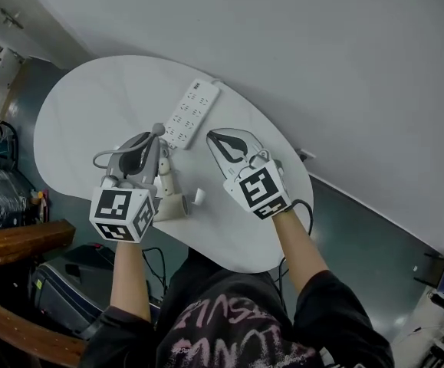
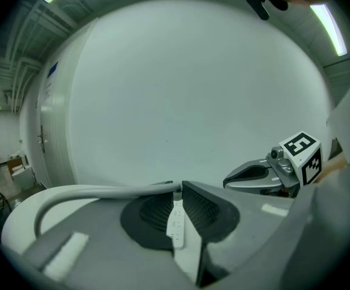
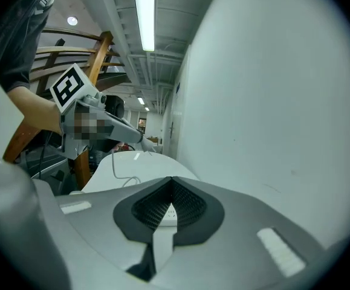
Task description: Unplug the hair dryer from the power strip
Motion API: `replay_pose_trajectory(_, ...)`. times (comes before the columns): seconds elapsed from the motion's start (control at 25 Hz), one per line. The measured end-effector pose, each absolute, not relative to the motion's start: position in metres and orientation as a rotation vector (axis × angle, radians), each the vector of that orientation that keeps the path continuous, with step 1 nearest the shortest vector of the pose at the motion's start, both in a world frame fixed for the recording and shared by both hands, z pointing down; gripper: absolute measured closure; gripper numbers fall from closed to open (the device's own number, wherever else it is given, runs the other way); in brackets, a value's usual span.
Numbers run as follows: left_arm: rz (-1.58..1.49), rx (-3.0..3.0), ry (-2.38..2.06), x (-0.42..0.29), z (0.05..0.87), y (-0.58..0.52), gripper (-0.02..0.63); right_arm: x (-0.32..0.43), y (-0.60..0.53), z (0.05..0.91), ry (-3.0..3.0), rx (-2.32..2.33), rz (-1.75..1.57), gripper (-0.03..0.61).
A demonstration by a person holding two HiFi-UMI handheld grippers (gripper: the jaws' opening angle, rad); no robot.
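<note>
In the head view the left gripper (image 1: 157,133) is raised over the white worktop (image 1: 76,121), its tips beside the near end of the power strip (image 1: 192,113). A grey cord (image 1: 105,158) loops out to its left. The beige hair dryer (image 1: 172,204) lies below it, close to the worktop's near edge. The right gripper (image 1: 212,136) hangs just right of the strip, touching nothing.

The left gripper view shows its jaws clenched on the cord right at their tips, with the strip lying flat on the worktop below, seen through the gap.

The right gripper view shows that gripper's jaws pressed together with nothing between them.

The grasp looks thin, so the cord could slide out through the pads. If the cord goes taut, the dryer may be dragged off the near edge. If the plug is not fully out, the strip itself could be pulled along, since nothing holds it down.

The plug cannot be made out in any view, so whether it is clear of its socket is a guess. The marker cube on the left gripper hides where the cord meets the dryer.
</note>
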State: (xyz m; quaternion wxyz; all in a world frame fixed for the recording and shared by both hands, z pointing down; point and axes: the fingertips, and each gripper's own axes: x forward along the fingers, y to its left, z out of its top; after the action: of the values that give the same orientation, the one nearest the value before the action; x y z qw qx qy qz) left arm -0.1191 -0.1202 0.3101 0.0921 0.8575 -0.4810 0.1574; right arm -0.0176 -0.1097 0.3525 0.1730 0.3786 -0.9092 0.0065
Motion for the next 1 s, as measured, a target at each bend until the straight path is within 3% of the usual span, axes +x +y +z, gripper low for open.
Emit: replay_pose_trajectory(1.0,0.196,2.591,-1.638,-0.099,0.254,-0.062,0.561,0.022,-0.055,0.272,-2.692,1.346,-0.035,0.561)
